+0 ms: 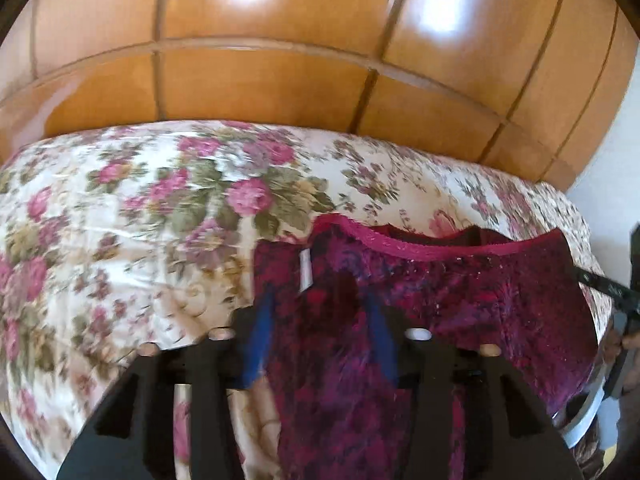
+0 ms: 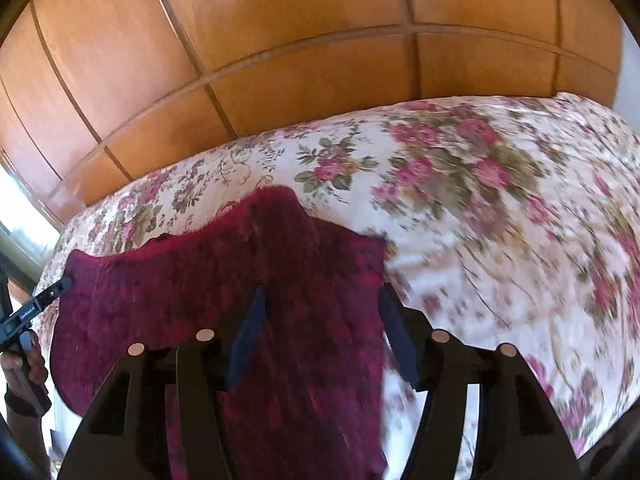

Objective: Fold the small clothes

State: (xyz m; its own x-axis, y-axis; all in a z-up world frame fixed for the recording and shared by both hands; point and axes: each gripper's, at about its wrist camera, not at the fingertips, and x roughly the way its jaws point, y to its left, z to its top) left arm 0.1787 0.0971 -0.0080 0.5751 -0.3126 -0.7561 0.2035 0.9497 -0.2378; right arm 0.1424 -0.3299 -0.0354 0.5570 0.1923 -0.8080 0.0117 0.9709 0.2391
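A small dark red lace garment (image 1: 460, 292) with a pink waistband and a white label lies on the floral bed cover (image 1: 120, 200). My left gripper (image 1: 320, 304) hovers over its left part, blue-padded fingers (image 1: 260, 336) spread wide with the fabric lying between and under them. In the right wrist view the garment (image 2: 200, 288) fills the lower left. My right gripper (image 2: 324, 300) is open over its right edge, one finger (image 2: 248, 332) above the cloth and the other just off its edge. Each gripper shows at the other view's edge, touching the garment's corners.
A glossy wooden headboard or wardrobe (image 1: 280, 60) rises behind the bed. The floral cover (image 2: 500, 200) spreads wide to the right. A bright window (image 2: 20, 216) is at the far left. A white wall (image 1: 608, 152) is at the right.
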